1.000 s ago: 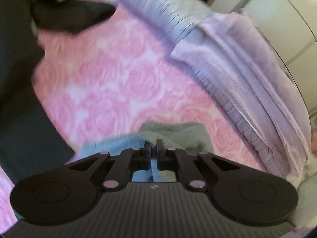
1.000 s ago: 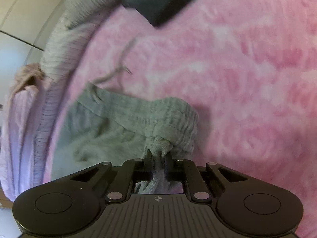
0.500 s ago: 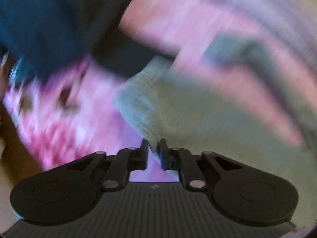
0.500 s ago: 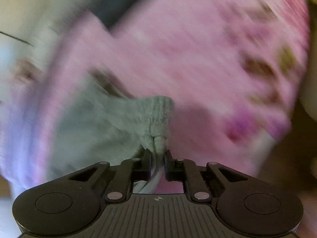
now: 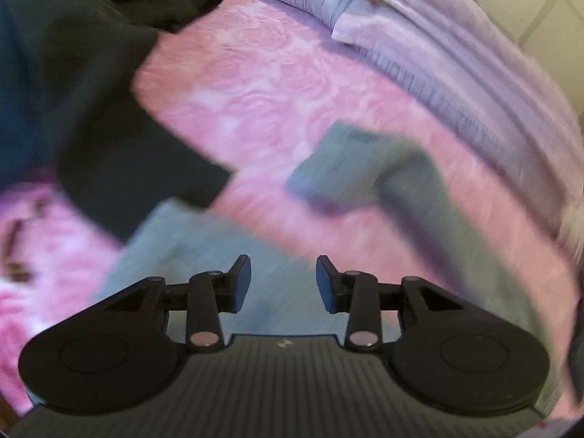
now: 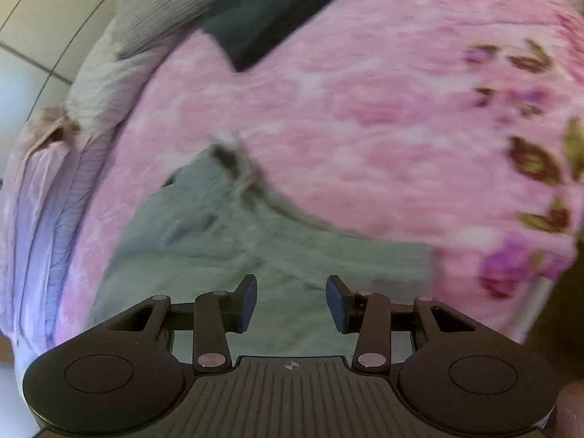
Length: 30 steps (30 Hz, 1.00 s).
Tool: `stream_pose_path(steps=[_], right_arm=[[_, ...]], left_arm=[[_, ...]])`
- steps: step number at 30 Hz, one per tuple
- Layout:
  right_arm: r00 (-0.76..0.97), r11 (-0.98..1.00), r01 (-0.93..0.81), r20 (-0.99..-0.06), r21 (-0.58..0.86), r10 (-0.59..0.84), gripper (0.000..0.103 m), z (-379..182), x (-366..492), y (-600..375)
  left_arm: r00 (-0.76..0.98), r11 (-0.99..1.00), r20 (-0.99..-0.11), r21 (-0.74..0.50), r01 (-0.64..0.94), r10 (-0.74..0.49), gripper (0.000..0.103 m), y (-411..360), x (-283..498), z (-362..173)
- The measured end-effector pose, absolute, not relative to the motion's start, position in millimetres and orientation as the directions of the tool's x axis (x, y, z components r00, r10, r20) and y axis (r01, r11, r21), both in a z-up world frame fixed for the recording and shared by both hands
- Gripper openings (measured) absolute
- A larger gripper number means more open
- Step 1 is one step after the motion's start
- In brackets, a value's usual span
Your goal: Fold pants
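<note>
Grey-green pants (image 6: 255, 255) lie spread on a pink rose-patterned bedspread (image 6: 365, 116), just let go by both grippers. The left gripper (image 5: 283, 279) and the right gripper (image 6: 291, 303) each hang above the cloth with their jaws partway apart, having just been opening, and nothing sits between the pads of either; both hold nothing.

By the right wrist view, the waistband end with its drawstring (image 6: 237, 168) lies toward the middle of the bedspread, and the body of the garment runs back under the gripper toward the bed's near edge. In the left wrist view a leg (image 5: 368, 168) reaches away toward the far side, where a lilac striped blanket (image 5: 456, 73) is bunched along the bed's edge. The long axis seems to run from the near edge out toward that blanket, though motion blur hides the exact line. A dark garment (image 5: 91, 109) lies toward the bed's far left corner, one corner of it beside or over the pants; which, the blur does not allow to be told.

The step in hand appears to be a release after laying the pants out or finishing one fold. The next move would likely call for finding two fresh edges, at the waistband and at a leg end, gripping both, and bringing one end over the other along the length.
</note>
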State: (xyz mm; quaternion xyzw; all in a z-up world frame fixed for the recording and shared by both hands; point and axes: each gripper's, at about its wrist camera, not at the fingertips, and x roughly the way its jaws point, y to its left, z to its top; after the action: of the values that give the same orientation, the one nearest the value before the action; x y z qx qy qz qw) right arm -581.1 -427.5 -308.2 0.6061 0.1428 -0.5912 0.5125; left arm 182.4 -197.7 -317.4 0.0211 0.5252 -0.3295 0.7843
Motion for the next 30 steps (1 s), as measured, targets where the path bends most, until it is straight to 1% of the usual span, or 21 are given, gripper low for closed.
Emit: stream_pose_path(steps=[1,5,8,9,10,11,12,13,16,19,22,24,25,26,27,29,30], right_arm=[[0.265,-0.419,0.787,-0.861,0.453,-0.434,0.039,-308,-574,-431],[0.26,-0.379,0.815,-0.861,0.438,-0.436,0.039,-313,-550,-434],[0.243,-0.406,0.809,-0.87,0.425,-0.428,0.039,-318,-537,-433],[0.237,-0.416,0.805,-0.873,0.422,-0.426,0.039,-317,-534,-432],[0.229,-0.428,0.802,-0.876,0.418,-0.425,0.039,-318,-529,-432],[0.22,-0.437,0.8,-0.878,0.412,-0.425,0.039,-318,-525,-433],[0.212,-0.443,0.799,-0.88,0.407,-0.426,0.039,-317,-521,-434],[0.204,-0.447,0.799,-0.88,0.404,-0.43,0.039,-316,-516,-435],[0.183,-0.446,0.804,-0.878,0.392,-0.442,0.039,-308,-503,-440],[0.157,-0.458,0.802,-0.875,0.383,-0.457,0.039,-304,-490,-448],[0.152,-0.469,0.794,-0.872,0.388,-0.465,0.039,-301,-476,-456],[0.161,-0.453,0.801,-0.87,0.391,-0.466,0.039,-299,-466,-461],[0.168,-0.436,0.811,-0.869,0.39,-0.465,0.039,-297,-462,-463],[0.172,-0.417,0.823,-0.869,0.386,-0.464,0.039,-296,-457,-466],[0.175,-0.398,0.836,-0.87,0.379,-0.46,0.039,-297,-453,-468],[0.181,-0.364,0.857,-0.876,0.363,-0.447,0.039,-301,-448,-472],[0.182,-0.355,0.865,-0.881,0.355,-0.438,0.039,-305,-446,-474]], left_arm=[[0.211,0.781,-0.831,-0.354,0.514,-0.515,0.038,-210,190,-324],[0.176,0.798,-0.803,-0.487,0.355,-0.569,0.044,-249,224,-359],[0.154,0.824,-0.82,-0.506,0.256,-0.551,0.044,-272,244,-386],[0.143,0.832,-0.828,-0.505,0.231,-0.542,0.041,-275,250,-394],[0.135,0.839,-0.835,-0.5,0.215,-0.533,0.032,-281,255,-400],[0.144,0.855,-0.851,-0.469,0.219,-0.504,0.023,-289,260,-403],[0.167,0.858,-0.856,-0.441,0.263,-0.49,0.015,-299,264,-400],[0.194,0.844,-0.843,-0.429,0.323,-0.502,0.014,-310,268,-393],[0.285,0.739,-0.744,-0.39,0.55,-0.605,0.013,-350,285,-345],[0.304,0.611,-0.651,-0.314,0.727,-0.696,0.013,-391,297,-297],[0.292,0.491,-0.571,-0.229,0.841,-0.767,0.014,-413,298,-261],[0.272,0.41,-0.505,-0.182,0.894,-0.819,0.014,-412,293,-246],[0.267,0.381,-0.486,-0.153,0.912,-0.832,0.015,-409,290,-243],[0.279,0.377,-0.49,-0.111,0.92,-0.826,0.015,-404,288,-249],[0.298,0.395,-0.519,-0.084,0.915,-0.801,0.016,-400,289,-259],[0.329,0.457,-0.628,-0.047,0.888,-0.705,0.02,-393,296,-298],[0.355,0.505,-0.706,-0.005,0.863,-0.613,0.025,-389,302,-326]])
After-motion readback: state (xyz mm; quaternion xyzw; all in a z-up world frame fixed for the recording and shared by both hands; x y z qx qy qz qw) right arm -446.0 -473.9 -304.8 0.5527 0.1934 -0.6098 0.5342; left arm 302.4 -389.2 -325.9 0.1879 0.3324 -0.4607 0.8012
